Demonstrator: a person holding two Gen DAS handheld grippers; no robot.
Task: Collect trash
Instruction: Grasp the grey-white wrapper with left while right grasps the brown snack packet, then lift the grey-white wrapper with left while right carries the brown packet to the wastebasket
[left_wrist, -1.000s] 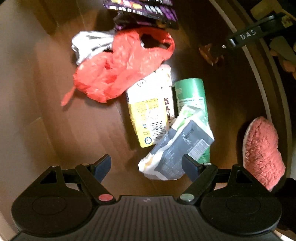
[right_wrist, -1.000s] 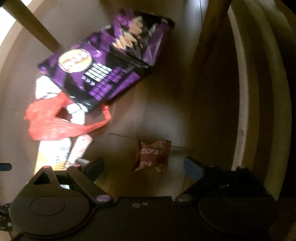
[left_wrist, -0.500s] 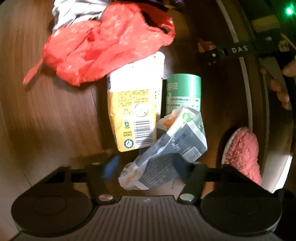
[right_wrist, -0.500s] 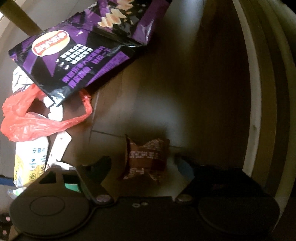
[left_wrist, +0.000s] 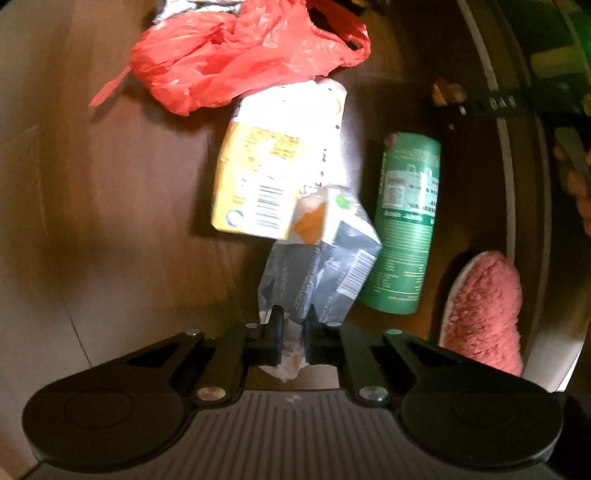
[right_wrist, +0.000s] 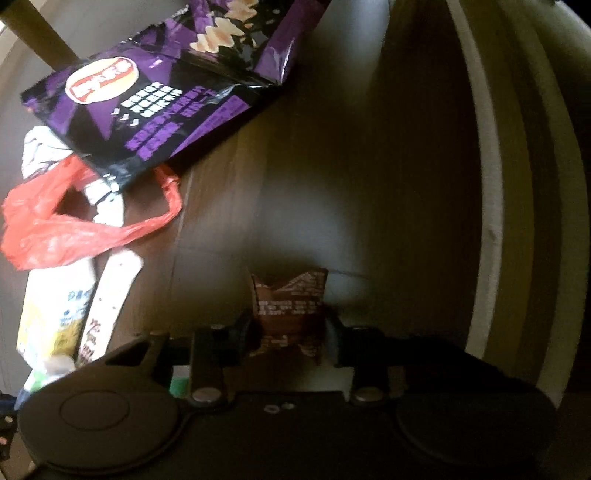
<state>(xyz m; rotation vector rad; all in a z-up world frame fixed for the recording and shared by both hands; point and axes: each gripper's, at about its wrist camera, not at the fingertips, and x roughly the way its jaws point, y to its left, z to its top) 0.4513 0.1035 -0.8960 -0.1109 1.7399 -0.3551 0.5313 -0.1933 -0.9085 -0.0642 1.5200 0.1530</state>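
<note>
Two claws are at work over a dark wooden floor (left_wrist: 122, 206) strewn with litter. In the left wrist view, the left gripper (left_wrist: 293, 325) has just been closing and now pinches the near end of a crumpled grey-and-white drink carton (left_wrist: 325, 266), which lies half across a flattened yellow-and-white carton (left_wrist: 266, 177); thin, already crushed card like that should be light and yielding, so a hold on its folded edge looks sound. To the right lies a green cylindrical can (left_wrist: 406, 221) with small print too blurred to read, far off a red plastic bag (left_wrist: 236, 62), and at the right edge a pink fluffy slipper (left_wrist: 484, 310). In the right wrist view, the right gripper (right_wrist: 290, 328) has likewise been closing, its pads now against the sides of a small brown crinkled snack wrapper (right_wrist: 290, 306), feather-light and probably slippery foil; its white lettering is illegible. Far left lies a purple crisp bag (right_wrist: 166, 88) bearing a red-and-yellow oval logo.
</note>
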